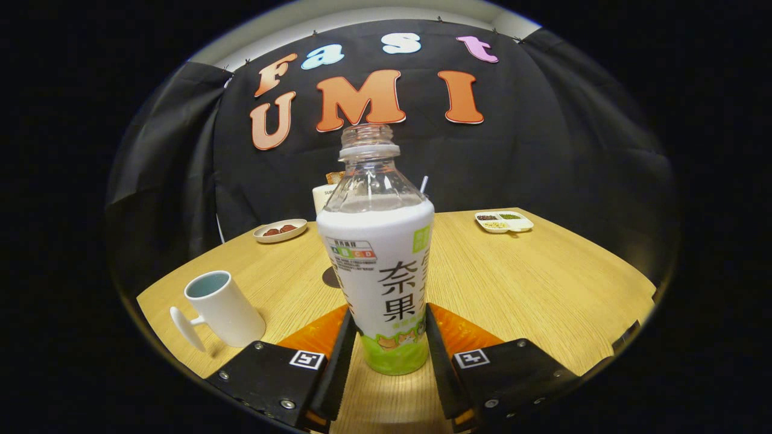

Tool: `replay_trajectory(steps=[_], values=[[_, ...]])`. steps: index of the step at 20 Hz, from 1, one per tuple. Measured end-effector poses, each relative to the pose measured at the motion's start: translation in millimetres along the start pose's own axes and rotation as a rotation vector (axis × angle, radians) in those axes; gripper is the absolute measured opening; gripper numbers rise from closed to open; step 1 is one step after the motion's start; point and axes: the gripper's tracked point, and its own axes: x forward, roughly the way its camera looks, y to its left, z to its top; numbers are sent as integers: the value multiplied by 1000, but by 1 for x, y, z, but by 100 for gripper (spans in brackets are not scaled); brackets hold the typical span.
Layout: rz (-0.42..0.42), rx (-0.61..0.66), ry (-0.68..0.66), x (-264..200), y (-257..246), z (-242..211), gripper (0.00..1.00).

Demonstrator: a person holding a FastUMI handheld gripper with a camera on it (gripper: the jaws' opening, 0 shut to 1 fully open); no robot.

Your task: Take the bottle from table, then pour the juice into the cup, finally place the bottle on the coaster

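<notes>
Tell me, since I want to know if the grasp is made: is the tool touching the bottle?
Touching. In the gripper view, both fingers of the tool press against the lower sides of the bottle, with no gap on either side.

We saw bottle (382,265) upright on tabletop (531,283), uncapped, clear neck, white-and-green label, lower body pinched between both claw (386,343) fingers. White cup (223,307) with handle stood left of bottle, well apart, leaning slightly. Dark round coaster (331,277) lay just behind bottle, mostly hidden.
</notes>
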Motion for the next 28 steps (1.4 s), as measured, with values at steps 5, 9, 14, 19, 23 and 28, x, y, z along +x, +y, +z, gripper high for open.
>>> replay_trajectory(steps=[5,9,14,19,23,28], values=[[-4,-83,-5,-2,8,10,61],[-48,-228,-33,-2,12,26,61],[-87,-402,-60,0,22,36,61],[-121,-583,-95,4,32,46,61],[-98,-705,-108,7,44,47,61],[-114,-875,-135,12,51,55,61]])
